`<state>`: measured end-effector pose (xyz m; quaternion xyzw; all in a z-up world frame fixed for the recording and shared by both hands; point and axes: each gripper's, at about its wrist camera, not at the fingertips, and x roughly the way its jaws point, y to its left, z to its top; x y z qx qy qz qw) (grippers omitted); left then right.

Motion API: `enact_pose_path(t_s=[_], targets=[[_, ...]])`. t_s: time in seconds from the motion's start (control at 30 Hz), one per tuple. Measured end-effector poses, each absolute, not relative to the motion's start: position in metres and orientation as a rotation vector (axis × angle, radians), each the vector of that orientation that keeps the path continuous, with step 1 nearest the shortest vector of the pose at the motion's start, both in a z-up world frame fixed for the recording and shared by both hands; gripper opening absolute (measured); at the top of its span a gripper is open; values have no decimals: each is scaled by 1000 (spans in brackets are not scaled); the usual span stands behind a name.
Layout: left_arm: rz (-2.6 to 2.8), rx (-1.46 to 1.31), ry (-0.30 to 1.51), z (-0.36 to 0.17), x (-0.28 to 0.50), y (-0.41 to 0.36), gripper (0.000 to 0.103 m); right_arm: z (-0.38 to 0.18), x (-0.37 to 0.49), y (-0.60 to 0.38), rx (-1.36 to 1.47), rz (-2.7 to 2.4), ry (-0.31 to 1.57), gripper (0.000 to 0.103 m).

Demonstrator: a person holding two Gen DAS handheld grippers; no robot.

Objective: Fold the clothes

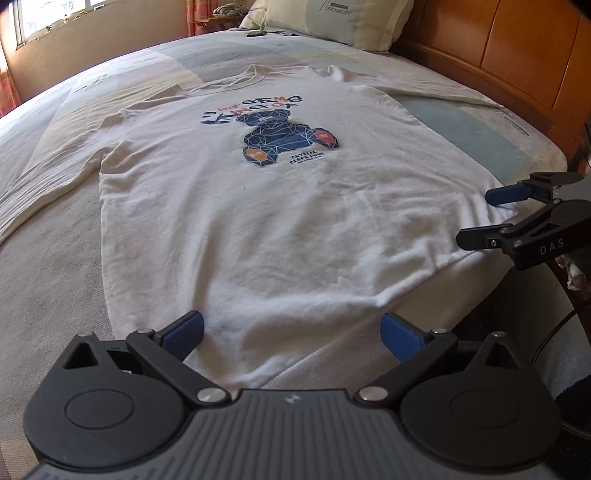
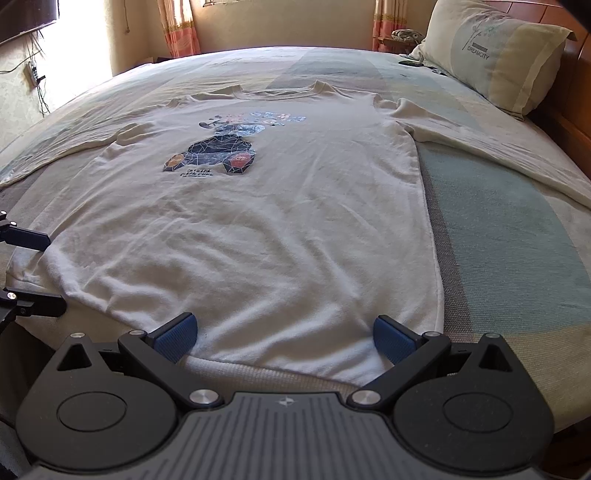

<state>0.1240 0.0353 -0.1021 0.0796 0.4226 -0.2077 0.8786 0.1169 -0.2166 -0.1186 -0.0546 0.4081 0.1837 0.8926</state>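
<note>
A white long-sleeved shirt with a blue bear print lies flat and face up on the bed, collar far, hem near the bed's front edge. My left gripper is open, and its blue pads straddle the hem at the shirt's left part. The right gripper shows at the right edge of the left wrist view, open beside the hem corner. In the right wrist view the shirt fills the middle. My right gripper is open over the hem, and the left gripper is open at the far left.
The bed has a striped pastel cover. A pillow and a small dark object lie at its head by the wooden headboard. Curtains and a window are beyond. Both sleeves spread out sideways.
</note>
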Motion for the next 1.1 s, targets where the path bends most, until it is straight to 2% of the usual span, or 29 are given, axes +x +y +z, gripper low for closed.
enact_pose_path(t_s=[0.17, 0.4, 0.6, 0.73, 0.87, 0.97, 1.1], targets=[[-458, 133, 835, -96, 113, 38, 101, -119, 117, -214, -115, 369, 843, 103], [-544, 108, 896, -112, 105, 31, 101, -120, 116, -214, -116, 360, 833, 103], [-492, 107, 900, -99, 103, 46, 101, -121, 114, -215, -114, 360, 825, 103], [-547, 90, 836, -87, 111, 33, 102, -121, 115, -212, -118, 350, 827, 103], [-537, 96, 861, -101, 121, 19, 102, -121, 114, -213, -117, 352, 822, 103], [-489, 45, 883, -113, 124, 29, 101, -121, 114, -214, -115, 352, 820, 103], [-459, 18, 847, -98, 120, 50, 101, -121, 114, -214, -115, 352, 820, 103]])
